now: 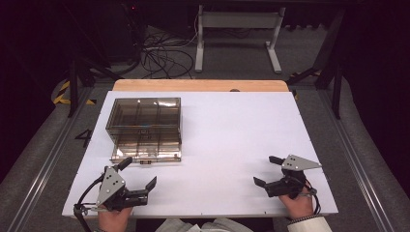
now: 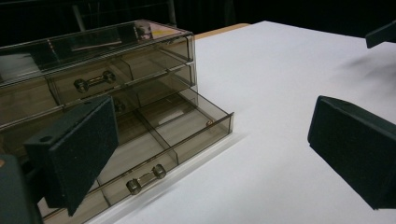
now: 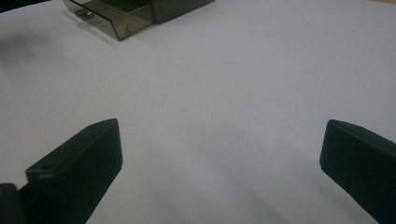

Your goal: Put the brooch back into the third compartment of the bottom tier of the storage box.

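Left gripper [image 1: 138, 174]: nearest the camera at the bottom left of the high view, held in a hand [image 1: 113, 218]; jaws spread wide, holding nothing.
Right gripper [image 1: 267, 170]: at the bottom right of the high view, held in the other hand [image 1: 299, 205]; jaws also wide apart and empty, with bare white surface between them in the right gripper view.
Container: smoky-brown see-through plastic drawer box [image 1: 145, 126] with three stacked drawers, standing on the left half of the white surface [image 1: 241, 145].
Bottom drawer [image 2: 182, 128]: pulled partly out toward the person; divided into compartments that look empty; small metal bar handle [image 2: 145, 178] on its front.
Upper drawers: pushed in; the top one carries a like metal handle [image 2: 95, 81]; contents cannot be told through the tinted walls.
Box and left jaws: box lies just ahead of the left gripper, near it but not touching; in the left gripper view one jaw stands in front of the box's lower left part, the other well off to the side over bare surface.
Box and right jaws: well apart; the open drawer's corner [image 3: 122, 27] shows far off at the top of the right gripper view.
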The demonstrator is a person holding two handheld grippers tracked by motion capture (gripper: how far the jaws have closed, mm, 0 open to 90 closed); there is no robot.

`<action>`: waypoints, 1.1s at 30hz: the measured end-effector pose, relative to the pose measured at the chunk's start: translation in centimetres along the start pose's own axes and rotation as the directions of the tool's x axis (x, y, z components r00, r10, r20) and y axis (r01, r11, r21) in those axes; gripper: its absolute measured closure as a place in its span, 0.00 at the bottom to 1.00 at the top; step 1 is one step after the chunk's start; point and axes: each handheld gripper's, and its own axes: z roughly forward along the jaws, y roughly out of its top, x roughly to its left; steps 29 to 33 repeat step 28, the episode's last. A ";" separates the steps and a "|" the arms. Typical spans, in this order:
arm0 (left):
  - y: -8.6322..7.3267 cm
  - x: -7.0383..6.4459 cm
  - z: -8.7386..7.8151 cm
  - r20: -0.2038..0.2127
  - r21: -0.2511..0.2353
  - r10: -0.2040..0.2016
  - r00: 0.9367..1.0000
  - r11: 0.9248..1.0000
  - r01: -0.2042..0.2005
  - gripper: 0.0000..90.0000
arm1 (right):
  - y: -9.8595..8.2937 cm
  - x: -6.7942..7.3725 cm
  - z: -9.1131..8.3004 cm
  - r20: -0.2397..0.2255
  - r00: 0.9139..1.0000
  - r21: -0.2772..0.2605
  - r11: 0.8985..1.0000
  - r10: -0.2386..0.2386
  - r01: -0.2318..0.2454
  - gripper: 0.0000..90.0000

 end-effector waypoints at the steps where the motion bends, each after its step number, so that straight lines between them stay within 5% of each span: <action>1: 0.0 0.0 0.0 0.000 0.002 -0.001 1.000 1.000 0.001 0.03 | 0.0 0.0 0.0 0.002 1.000 0.000 1.000 0.000 0.000 0.00; 33: 0.0 0.1 -0.1 -0.005 -0.002 -0.002 1.000 1.000 0.002 0.03 | 0.2 0.3 -0.3 0.015 1.000 -0.017 0.999 -0.027 0.027 0.00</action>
